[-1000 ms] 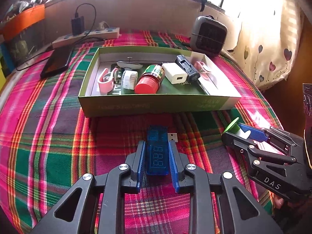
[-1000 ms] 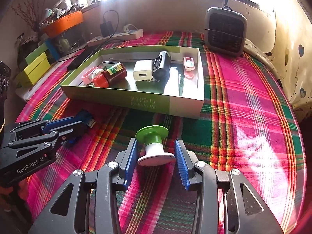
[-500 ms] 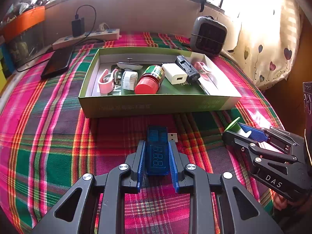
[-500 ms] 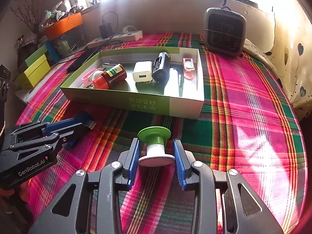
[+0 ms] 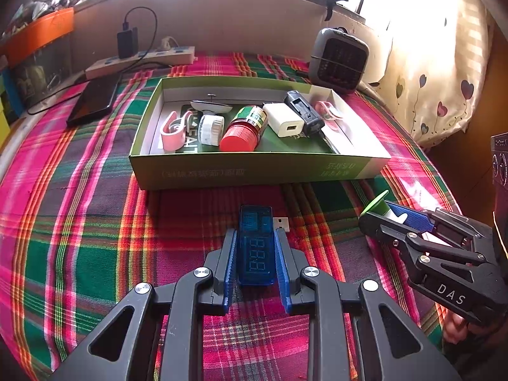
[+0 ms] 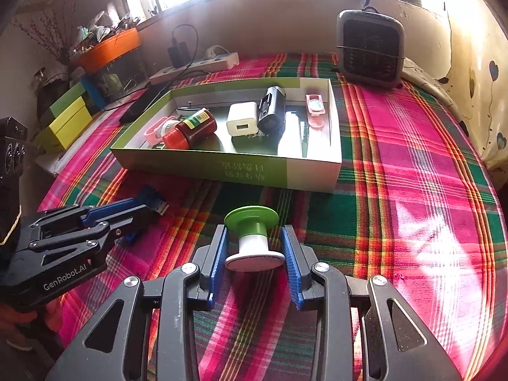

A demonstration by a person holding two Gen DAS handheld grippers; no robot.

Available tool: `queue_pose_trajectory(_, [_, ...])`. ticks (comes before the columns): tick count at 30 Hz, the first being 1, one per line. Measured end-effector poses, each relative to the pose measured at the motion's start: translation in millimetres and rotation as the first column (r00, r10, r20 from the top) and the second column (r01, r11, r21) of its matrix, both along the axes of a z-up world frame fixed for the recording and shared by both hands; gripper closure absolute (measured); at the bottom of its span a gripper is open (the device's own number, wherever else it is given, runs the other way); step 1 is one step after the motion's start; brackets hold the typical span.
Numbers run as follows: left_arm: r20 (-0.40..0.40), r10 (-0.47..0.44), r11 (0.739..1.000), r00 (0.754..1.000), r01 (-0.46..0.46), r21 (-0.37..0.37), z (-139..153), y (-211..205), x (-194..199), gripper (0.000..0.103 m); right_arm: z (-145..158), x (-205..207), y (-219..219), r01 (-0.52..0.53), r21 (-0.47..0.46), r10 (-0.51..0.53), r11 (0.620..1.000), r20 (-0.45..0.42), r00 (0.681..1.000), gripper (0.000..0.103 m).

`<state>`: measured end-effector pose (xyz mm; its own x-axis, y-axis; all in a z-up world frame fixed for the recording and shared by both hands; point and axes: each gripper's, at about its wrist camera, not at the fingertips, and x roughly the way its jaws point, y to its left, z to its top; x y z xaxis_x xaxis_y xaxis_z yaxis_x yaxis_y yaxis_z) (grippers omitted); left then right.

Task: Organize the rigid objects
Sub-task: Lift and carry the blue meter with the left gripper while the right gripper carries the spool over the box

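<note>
My left gripper [image 5: 255,238] is shut on a blue USB tester [image 5: 256,244] with a digit display, just in front of the green box [image 5: 254,171] on the plaid cloth. My right gripper [image 6: 254,238] is shut on a green-and-white spool [image 6: 252,238], also in front of the box [image 6: 228,166]. The box holds a red-capped bottle [image 5: 244,123], a white charger [image 5: 284,123], a black device [image 5: 303,111], a pink clip [image 5: 173,127] and a white round cap [image 5: 211,128]. Each gripper shows in the other's view, the right one [image 5: 385,214] and the left one [image 6: 149,204].
A grey fan heater [image 5: 338,58] stands behind the box at the right. A black phone [image 5: 93,101] and a power strip [image 5: 139,60] with a charger lie at the back left. Yellow-green boxes [image 6: 65,120] sit at the far left. A curtain [image 5: 444,63] hangs at the right.
The right gripper's jaws have closed in onto the spool. The left gripper stays shut on the USB tester, nearly still.
</note>
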<state>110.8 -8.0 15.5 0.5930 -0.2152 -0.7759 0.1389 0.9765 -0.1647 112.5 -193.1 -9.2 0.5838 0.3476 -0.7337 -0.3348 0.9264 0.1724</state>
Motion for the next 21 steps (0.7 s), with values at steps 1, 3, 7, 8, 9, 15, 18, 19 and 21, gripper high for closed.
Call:
queue_pose_trajectory(1, [0.001, 0.000, 1.000, 1.000, 0.000, 0.001, 0.3, 0.1, -0.3, 0.082, 0.9, -0.3, -0.1, 0.000, 0.002, 0.000, 1.000, 0.004, 1.000, 0.068])
queue_pose_trajectory(3, [0.001, 0.002, 1.000, 1.000, -0.002, 0.001, 0.4, 0.6, -0.8, 0.082, 2.5, -0.8, -0.1, 0.000, 0.006, 0.000, 1.000, 0.010, 1.000, 0.068])
queue_pose_trajectory(7, [0.009, 0.002, 1.000, 1.000, -0.002, 0.000, 1.6, 0.9, -2.4, 0.082, 3.4, -2.1, 0.0, -0.003, 0.012, 0.003, 1.000, 0.013, 1.000, 0.068])
queue_pose_trajectory(8, [0.012, 0.002, 1.000, 1.000, -0.002, 0.001, 1.9, 0.7, -3.5, 0.082, 3.1, -2.0, -0.2, -0.001, 0.013, 0.001, 1.000, 0.011, 1.000, 0.068])
queue_pose_trajectory(9, [0.014, 0.003, 1.000, 1.000, -0.003, 0.001, 2.3, 0.9, -3.7, 0.082, 3.0, -1.9, -0.7, 0.001, 0.015, -0.001, 1.000, 0.010, 1.000, 0.068])
queue_pose_trajectory(15, [0.032, 0.009, 1.000, 0.999, -0.009, 0.001, 7.4, 2.1, -7.0, 0.082, 5.9, -3.0, -3.1, 0.008, 0.021, -0.009, 1.000, 0.019, 1.000, 0.068])
queue_pose_trajectory(18, [0.044, 0.007, 1.000, 0.999, -0.007, 0.002, 12.0, 2.1, -8.4, 0.082, 8.0, -4.9, -3.7, 0.010, 0.024, -0.011, 1.000, 0.026, 1.000, 0.068])
queue_pose_trajectory(19, [0.048, 0.007, 1.000, 0.999, -0.007, 0.002, 13.7, 2.0, -9.0, 0.082, 8.9, -5.3, -3.5, 0.010, 0.025, -0.011, 1.000, 0.028, 1.000, 0.068])
queue_pose_trajectory(21, [0.054, 0.006, 1.000, 0.999, -0.006, 0.001, 16.7, 2.2, -9.6, 0.082, 11.0, -5.9, -3.1, 0.010, 0.028, -0.011, 1.000, 0.034, 0.999, 0.068])
